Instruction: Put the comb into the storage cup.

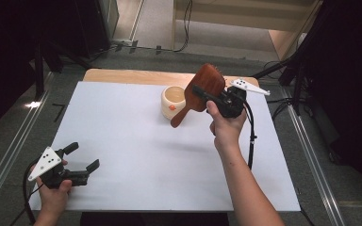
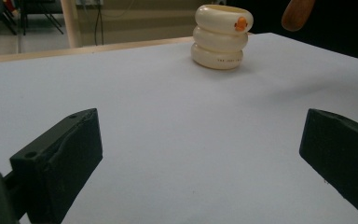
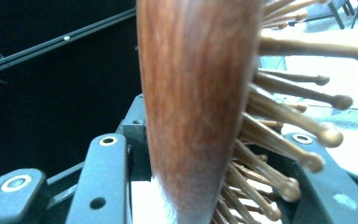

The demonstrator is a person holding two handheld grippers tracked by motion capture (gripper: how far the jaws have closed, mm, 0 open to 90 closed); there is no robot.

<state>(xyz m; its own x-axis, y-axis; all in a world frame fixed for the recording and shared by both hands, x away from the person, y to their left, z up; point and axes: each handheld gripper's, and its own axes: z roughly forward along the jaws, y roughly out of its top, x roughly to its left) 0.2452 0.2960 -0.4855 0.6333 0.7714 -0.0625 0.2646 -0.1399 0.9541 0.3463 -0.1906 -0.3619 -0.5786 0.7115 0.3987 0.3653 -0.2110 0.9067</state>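
The hairbrush [image 3: 200, 107] is cut off by the top and bottom edges of the right gripper view; its handle lies outside that frame, and its near surface is blurred. In the left gripper view, only the brush's handle tip [image 2: 298, 13] enters at the upper right, cut by the top edge. The small print on the cream cup [image 2: 221, 37] is too small to read. In the high view, the right gripper [image 1: 206, 95] hides part of the brush back.

We list a white table top [image 1: 136, 155] over a wooden edge [image 1: 122, 75], grey floor [image 1: 9, 117], cables [image 1: 187, 23], dark stands [image 1: 40, 61].
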